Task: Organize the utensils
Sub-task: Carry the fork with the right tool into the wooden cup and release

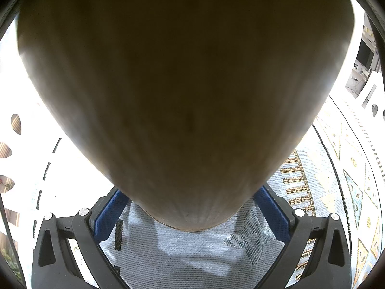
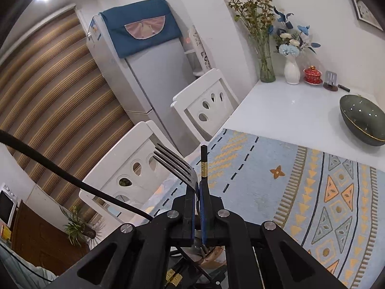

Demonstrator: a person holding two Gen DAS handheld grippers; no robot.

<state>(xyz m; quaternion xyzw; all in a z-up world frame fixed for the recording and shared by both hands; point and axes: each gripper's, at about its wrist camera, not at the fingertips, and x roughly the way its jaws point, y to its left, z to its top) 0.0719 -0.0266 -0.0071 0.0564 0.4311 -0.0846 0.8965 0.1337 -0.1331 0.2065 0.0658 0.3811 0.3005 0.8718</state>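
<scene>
Bowl (image 2: 362,125) on table (image 2: 288,106), beyond placemat (image 2: 276,187); vases (image 2: 291,68) behind.

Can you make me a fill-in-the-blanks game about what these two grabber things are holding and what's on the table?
1. The right gripper is shut on a metal ____ and a black chopstick.
2. The left gripper holds a big rounded ____ wooden thing.
3. The dark green oval bowl sits on the ____ table.
4. The patterned mat is mostly light ____.

Missing words: fork; brown; white; blue
</scene>
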